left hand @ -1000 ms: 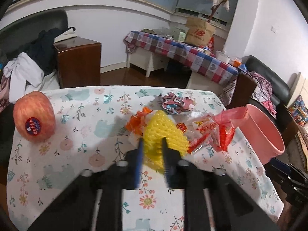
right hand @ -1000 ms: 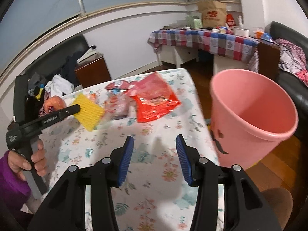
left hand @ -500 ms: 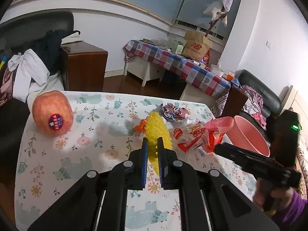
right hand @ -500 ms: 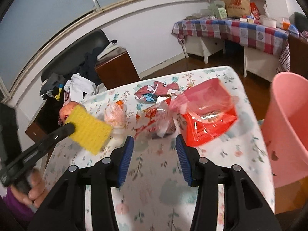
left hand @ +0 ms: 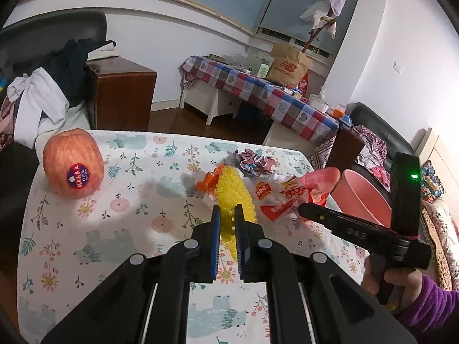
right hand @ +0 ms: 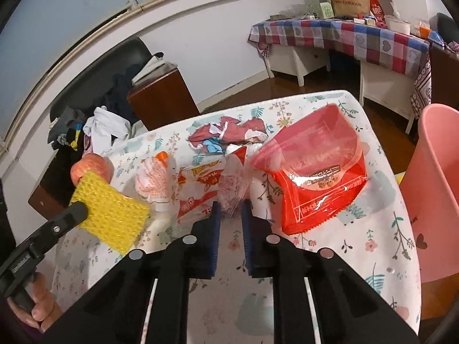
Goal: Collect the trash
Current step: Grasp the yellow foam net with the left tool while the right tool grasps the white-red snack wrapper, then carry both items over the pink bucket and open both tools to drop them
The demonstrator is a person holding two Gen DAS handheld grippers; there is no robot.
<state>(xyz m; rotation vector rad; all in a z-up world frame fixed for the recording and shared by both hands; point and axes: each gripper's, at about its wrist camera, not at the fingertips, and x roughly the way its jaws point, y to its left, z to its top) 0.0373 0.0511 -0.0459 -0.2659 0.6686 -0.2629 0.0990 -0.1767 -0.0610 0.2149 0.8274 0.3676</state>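
Left wrist view: the left gripper (left hand: pixel 227 215) reaches level over the floral tablecloth (left hand: pixel 120 223), its blue-padded jaws clamped on the near edge of a yellow foam fruit net (left hand: pixel 233 192), which is held clear of the cloth. Beyond the net lie an orange-printed wrapper (left hand: pixel 210 179), a crumpled pink-and-blue paper (left hand: pixel 255 162) and a clear snack wrapper with red print (left hand: pixel 282 197). An apple with a blue sticker (left hand: pixel 73 162) stands well apart at the left edge of the table. The right gripper (left hand: pixel 304 207) enters from the right, gripped in a hand (left hand: pixel 401 282) with a purple sleeve, its tip at the snack wrapper; the pink bin (left hand: pixel 364 197) stands behind it, off the table's right edge. Right wrist view: the right gripper (right hand: pixel 231 213) points along the table with its jaws narrowed about the near folds of the clear snack wrapper (right hand: pixel 212 189); whether the pads actually pinch the film cannot be told. A red zip-top pouch (right hand: pixel 318 177) lies just right of that wrapper, the crumpled paper (right hand: pixel 226 137) beyond it. At left, the left gripper (right hand: pixel 81 210) holds the yellow net (right hand: pixel 112 215) above the table edge, in front of the apple (right hand: pixel 91 166). The pink bin (right hand: pixel 433 189) stands beside the table at right.
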